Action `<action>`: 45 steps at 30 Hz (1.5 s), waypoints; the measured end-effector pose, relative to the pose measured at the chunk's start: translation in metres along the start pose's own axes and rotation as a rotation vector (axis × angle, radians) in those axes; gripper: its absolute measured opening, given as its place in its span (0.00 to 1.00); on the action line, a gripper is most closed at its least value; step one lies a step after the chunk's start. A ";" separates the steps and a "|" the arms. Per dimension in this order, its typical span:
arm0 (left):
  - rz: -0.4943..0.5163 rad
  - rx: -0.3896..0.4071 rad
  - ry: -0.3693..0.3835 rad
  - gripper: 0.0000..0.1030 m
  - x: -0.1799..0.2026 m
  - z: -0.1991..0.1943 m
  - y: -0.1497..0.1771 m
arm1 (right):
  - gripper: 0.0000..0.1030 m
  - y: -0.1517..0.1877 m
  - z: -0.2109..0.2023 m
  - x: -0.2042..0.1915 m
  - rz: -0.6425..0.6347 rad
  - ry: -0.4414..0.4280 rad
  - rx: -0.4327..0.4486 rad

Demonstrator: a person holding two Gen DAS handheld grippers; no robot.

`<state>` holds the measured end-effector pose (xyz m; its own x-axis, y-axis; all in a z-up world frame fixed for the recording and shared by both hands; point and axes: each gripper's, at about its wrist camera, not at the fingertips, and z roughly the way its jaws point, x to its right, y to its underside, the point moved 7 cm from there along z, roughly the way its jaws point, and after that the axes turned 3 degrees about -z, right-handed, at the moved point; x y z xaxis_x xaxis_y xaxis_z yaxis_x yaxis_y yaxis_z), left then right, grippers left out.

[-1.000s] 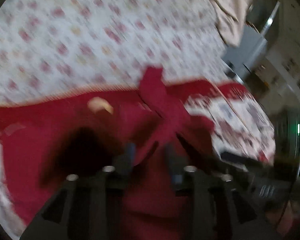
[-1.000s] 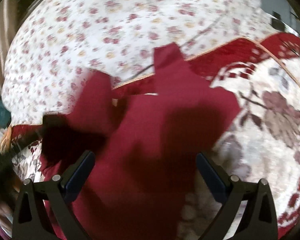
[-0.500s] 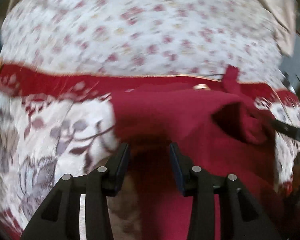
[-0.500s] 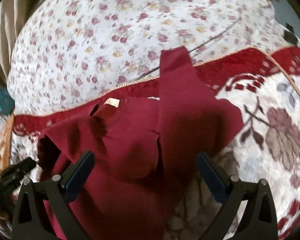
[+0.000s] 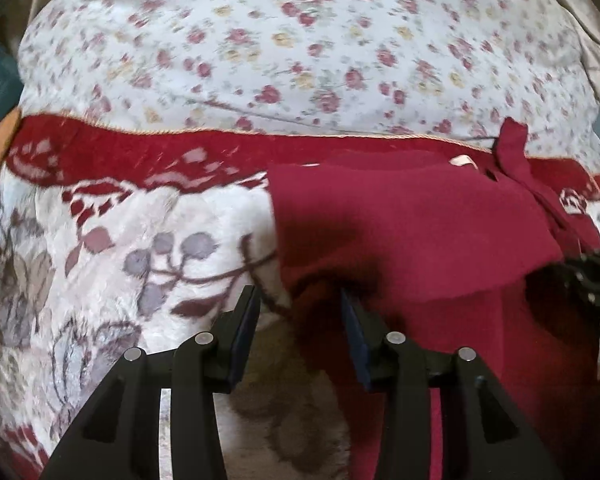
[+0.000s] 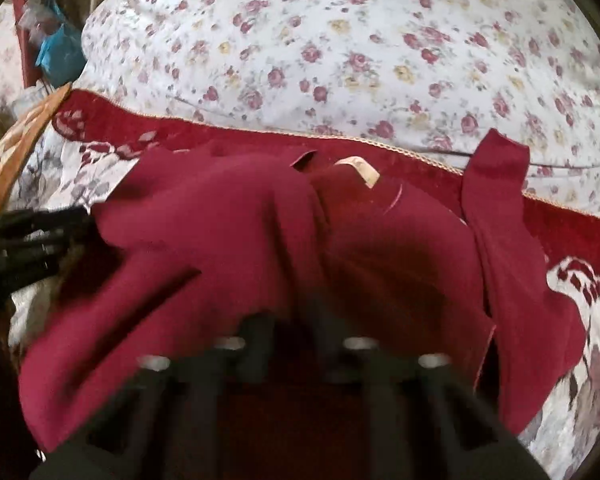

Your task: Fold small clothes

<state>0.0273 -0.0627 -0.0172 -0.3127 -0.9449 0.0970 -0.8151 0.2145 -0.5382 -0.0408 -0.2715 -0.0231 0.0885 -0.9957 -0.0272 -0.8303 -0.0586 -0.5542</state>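
A dark red garment (image 5: 412,232) lies partly folded on a patterned blanket (image 5: 112,256); one sleeve (image 5: 512,148) sticks out at the far right. My left gripper (image 5: 298,300) is partly open at the garment's near left corner, with the fabric edge reaching between the jaws. In the right wrist view the garment (image 6: 228,240) fills the middle, with a beige neck label (image 6: 360,170) and the sleeve (image 6: 496,176) at the right. My right gripper (image 6: 290,320) is blurred, its jaws close together with red fabric bunched at them. The left gripper also shows there, at the left edge (image 6: 28,232).
A white floral sheet (image 5: 300,48) covers the bed beyond the blanket's red border (image 5: 140,148). A beige cloth (image 5: 592,32) lies at the far right. Blue and orange items (image 6: 56,56) sit off the bed's left side.
My left gripper has opened a little and the folded-over half now lies flatter. My right gripper has gone from wide open to nearly closed, low on the garment's near edge.
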 end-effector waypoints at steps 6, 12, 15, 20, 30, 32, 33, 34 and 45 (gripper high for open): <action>-0.038 -0.007 0.045 0.20 -0.010 -0.010 0.003 | 0.18 0.038 -0.017 -0.013 -0.144 -0.019 -0.034; -0.116 0.103 0.109 0.20 -0.015 -0.038 -0.016 | 0.72 0.046 -0.098 0.063 0.044 0.038 0.090; -0.141 0.137 0.126 0.20 -0.010 -0.040 -0.025 | 0.71 0.043 -0.116 0.115 0.189 0.116 0.132; -0.075 0.109 0.103 0.20 0.010 -0.025 -0.027 | 0.57 0.027 -0.101 0.120 0.263 0.010 0.146; -0.018 0.024 0.050 0.20 0.015 0.001 -0.011 | 0.05 0.015 -0.028 0.099 0.101 0.163 0.012; -0.017 0.022 0.048 0.21 0.017 0.003 -0.012 | 0.05 0.007 -0.049 0.100 0.069 0.206 0.086; -0.017 0.019 0.045 0.20 0.018 0.004 -0.013 | 0.05 0.000 -0.059 0.104 0.059 0.256 0.128; -0.014 0.019 0.038 0.20 0.019 0.005 -0.013 | 0.05 -0.004 -0.062 0.109 0.056 0.295 0.146; -0.009 0.024 0.030 0.21 0.020 0.005 -0.011 | 0.56 0.015 -0.058 0.125 0.194 0.230 0.108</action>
<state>0.0330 -0.0849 -0.0134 -0.3202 -0.9389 0.1266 -0.8063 0.1999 -0.5568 -0.0737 -0.4010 0.0138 -0.2028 -0.9784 0.0409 -0.7554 0.1298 -0.6423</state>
